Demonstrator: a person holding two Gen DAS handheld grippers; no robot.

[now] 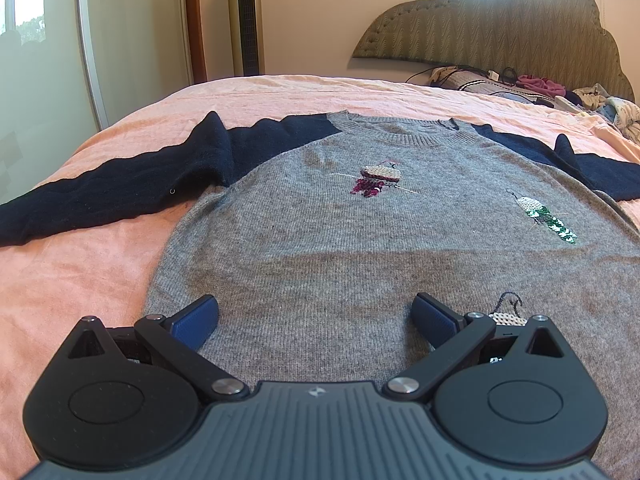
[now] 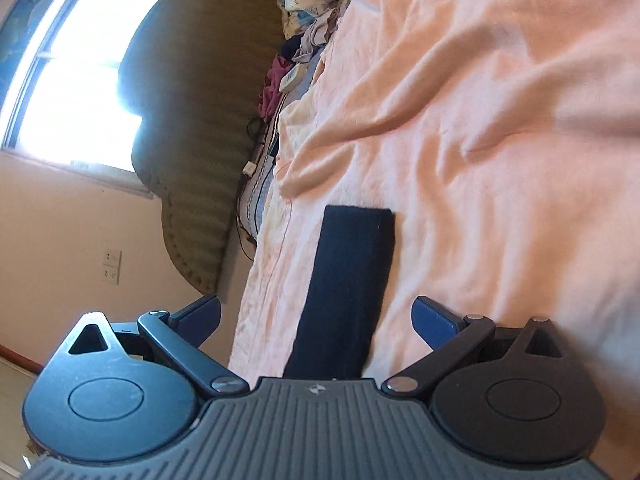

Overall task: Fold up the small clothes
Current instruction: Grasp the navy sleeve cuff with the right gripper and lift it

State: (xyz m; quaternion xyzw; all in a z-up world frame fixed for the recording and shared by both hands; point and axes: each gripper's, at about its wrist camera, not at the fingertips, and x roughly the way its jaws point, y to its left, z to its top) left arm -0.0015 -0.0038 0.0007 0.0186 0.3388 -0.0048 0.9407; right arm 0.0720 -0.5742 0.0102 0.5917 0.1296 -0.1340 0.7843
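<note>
Your left tongs (image 1: 315, 316) hang wide open low over the sweater (image 1: 360, 248), both blue pads apart with bare grey knit between them and nothing gripped. They sit at 6 o'clock in that view, near the hem end of the body, probably parked there so you can pin or pick up the bottom edge once the sleeves are in.

Your right tongs (image 2: 316, 316) are also spread wide and hold nothing. The view is rolled on its side, and the right sleeve (image 2: 344, 280) runs up between the pads from 6 o'clock toward 12; the pads stand clear of it on either side. That rolled pose looks like a set-up to close across the sleeve, so the cuff (image 2: 358, 216) can be carried over onto the body.

Farther out, the sweater lies flat and face up on the bed (image 1: 80, 280), collar (image 1: 394, 132) at 12 o'clock from the left tongs, the left sleeve (image 1: 120, 192) stretched to 9 o'clock with a kink near the shoulder. No fold is made yet, as far as I can judge.

Beyond, a clothes pile (image 1: 560, 92) sits at 2 o'clock against the headboard (image 1: 500, 28), well apart from the sweater.
</note>
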